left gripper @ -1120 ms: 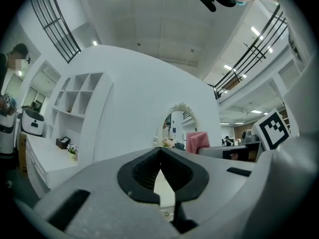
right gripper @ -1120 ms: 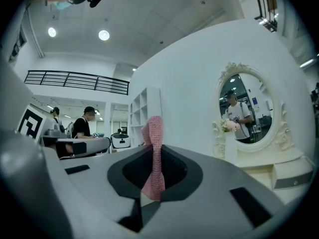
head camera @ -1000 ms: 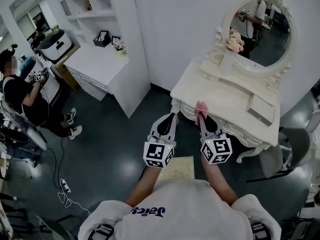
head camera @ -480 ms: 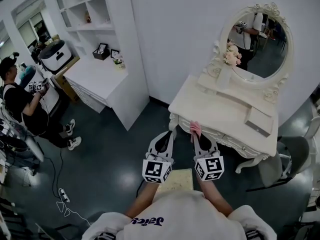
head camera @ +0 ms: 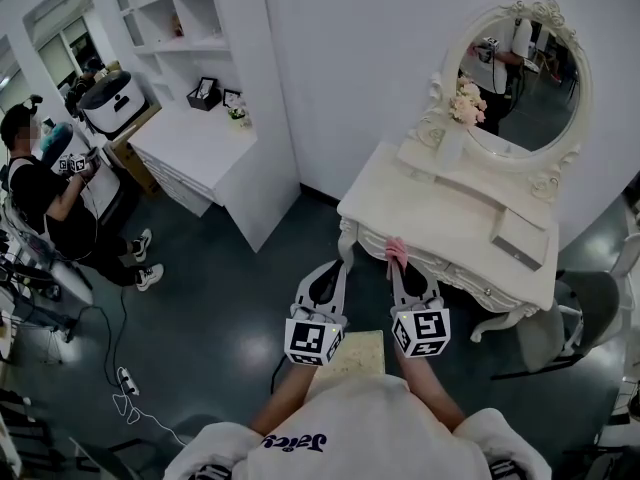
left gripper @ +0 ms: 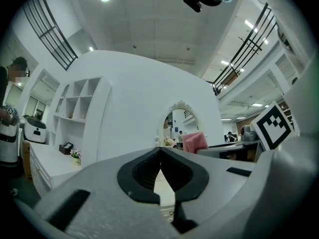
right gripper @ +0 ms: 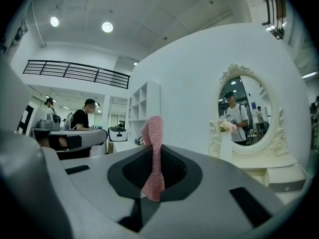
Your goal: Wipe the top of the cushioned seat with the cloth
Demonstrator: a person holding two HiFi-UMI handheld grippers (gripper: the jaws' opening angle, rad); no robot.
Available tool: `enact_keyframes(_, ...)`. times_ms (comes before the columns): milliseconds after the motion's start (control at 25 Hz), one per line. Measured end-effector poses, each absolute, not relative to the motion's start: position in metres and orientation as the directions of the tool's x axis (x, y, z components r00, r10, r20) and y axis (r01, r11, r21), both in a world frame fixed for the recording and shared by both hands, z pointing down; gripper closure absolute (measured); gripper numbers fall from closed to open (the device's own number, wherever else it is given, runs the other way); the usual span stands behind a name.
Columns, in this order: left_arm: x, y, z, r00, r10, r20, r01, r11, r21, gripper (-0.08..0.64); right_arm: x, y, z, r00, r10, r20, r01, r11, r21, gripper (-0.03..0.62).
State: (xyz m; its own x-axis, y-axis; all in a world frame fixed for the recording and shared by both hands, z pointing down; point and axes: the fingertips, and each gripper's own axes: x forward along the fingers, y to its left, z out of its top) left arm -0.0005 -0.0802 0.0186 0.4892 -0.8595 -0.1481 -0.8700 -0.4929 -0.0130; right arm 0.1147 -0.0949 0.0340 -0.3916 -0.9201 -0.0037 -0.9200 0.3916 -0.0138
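My right gripper (head camera: 397,262) is shut on a pink cloth (head camera: 396,248), which sticks up from its jaws in front of the dressing table's edge. In the right gripper view the cloth (right gripper: 153,153) stands as a pinched strip between the closed jaws of the right gripper (right gripper: 152,190). My left gripper (head camera: 334,266) is held beside it, shut with nothing in it; in its own view the jaws of the left gripper (left gripper: 160,152) meet at the tip and the cloth (left gripper: 194,141) shows to the right. The cream cushioned seat (head camera: 352,351) lies below both grippers, mostly hidden by the person's body.
A white dressing table (head camera: 440,218) with an oval mirror (head camera: 520,73) stands just ahead. A white cabinet (head camera: 195,138) and shelves are at the left, a grey chair (head camera: 590,303) at the right. A person (head camera: 45,193) stands far left; a cable and power strip (head camera: 125,376) lie on the floor.
Both grippers have drawn back a little from the dressing table toward the person, the right one still holding the cloth. The head view has shifted slightly.
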Motion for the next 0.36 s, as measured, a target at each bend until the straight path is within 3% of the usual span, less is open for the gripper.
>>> enact_keyframes(360, -0.0062, -0.0783, 0.0192, 0.462, -0.876, -0.141, -0.886, -0.464, -0.020, 0.548, 0.1142, -0.0921, 0.0360, -0.402, -0.916, -0.008, -0.915, 0.402, -0.022, 0.569)
